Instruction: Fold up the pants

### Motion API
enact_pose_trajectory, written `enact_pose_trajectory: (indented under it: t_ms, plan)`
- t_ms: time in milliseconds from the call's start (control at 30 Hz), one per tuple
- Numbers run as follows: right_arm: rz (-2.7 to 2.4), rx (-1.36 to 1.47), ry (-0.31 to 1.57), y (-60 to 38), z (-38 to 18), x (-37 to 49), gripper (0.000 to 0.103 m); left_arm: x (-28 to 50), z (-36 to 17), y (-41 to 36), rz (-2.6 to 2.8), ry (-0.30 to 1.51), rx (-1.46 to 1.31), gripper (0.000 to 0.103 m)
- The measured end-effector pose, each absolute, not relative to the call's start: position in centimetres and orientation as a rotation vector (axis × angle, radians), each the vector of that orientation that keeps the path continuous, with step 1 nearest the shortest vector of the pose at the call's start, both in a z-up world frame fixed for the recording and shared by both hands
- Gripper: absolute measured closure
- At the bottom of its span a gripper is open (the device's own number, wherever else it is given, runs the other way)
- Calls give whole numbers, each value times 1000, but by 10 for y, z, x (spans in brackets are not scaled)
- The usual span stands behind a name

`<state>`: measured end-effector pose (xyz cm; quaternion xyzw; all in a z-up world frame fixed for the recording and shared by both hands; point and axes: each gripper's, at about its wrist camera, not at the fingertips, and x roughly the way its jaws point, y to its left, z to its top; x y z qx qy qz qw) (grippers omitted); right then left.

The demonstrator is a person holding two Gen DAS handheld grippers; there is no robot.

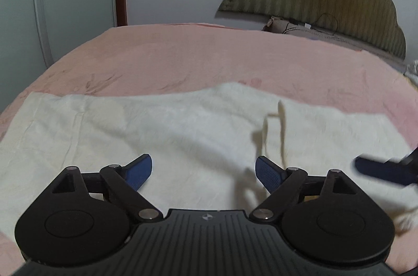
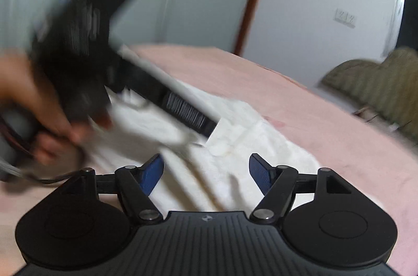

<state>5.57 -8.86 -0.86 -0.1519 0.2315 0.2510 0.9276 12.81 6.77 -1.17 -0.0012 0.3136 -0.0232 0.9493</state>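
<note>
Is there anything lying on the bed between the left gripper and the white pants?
Nothing visible does. The left gripper hangs with its jaws open right over the white pants, which lie spread on the pink bed sheet. Only the pants' own drawstring crosses near it, and the right gripper sits off to the side.
</note>
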Motion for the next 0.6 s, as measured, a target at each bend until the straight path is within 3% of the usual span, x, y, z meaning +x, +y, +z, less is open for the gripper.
enact_pose_trajectory:
  t_ms: [133,300,500,600]
  plan:
    - [502,-184,459,-118,5,44,31,109,-19,71,-80,613,26,8]
    - [427,-201,633,-120,-24,49,32,92,-41,54,-75,581,282,6]
    - [407,-326,459,-113,-18,33,33,90,-17,77,-82,583,72,6]
    - [399,-452,457,-96,-26,49,37,92,-3,78,-136,593,-22,6]
